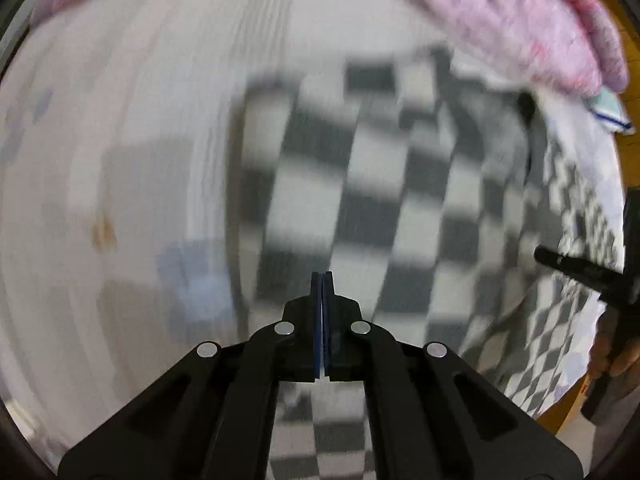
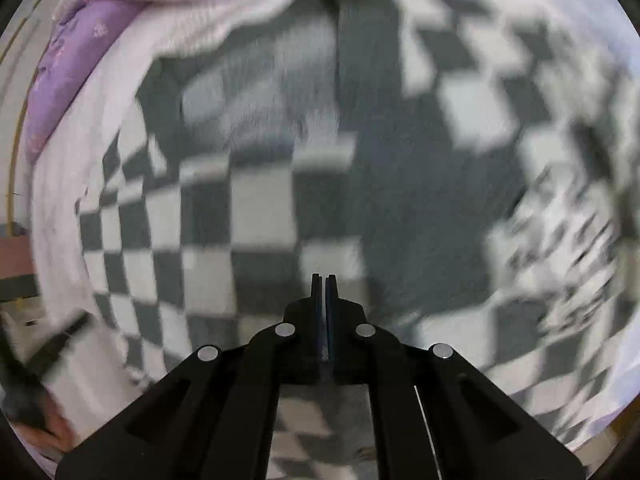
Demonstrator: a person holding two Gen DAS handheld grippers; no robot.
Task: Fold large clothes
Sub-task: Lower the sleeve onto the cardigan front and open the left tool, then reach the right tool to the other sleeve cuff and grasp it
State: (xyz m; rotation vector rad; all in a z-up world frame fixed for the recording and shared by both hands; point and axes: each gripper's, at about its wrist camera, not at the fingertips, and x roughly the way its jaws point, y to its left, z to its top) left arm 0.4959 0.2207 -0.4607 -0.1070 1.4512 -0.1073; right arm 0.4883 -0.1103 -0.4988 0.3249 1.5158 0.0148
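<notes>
Left wrist view: left tool [image 1: 322, 276] points forward over the checkered garment [image 1: 360, 184], its blue pads pressed together, nothing seen between them.
Right wrist view: right tool [image 2: 324, 278] has pads together too, above the same black-and-white garment [image 2: 256, 216].
Garment place: spread over a white bed sheet [image 1: 132, 128], filling centre and right.
Upper edge: pink blanket [image 1: 540, 28].
Right edge, left view: the other tool's black finger, cut off.
Hard to read: heavy motion blur; folds unclear.

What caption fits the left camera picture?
Shut left gripper above a blurry checkered cloth on a white sheet.
</notes>
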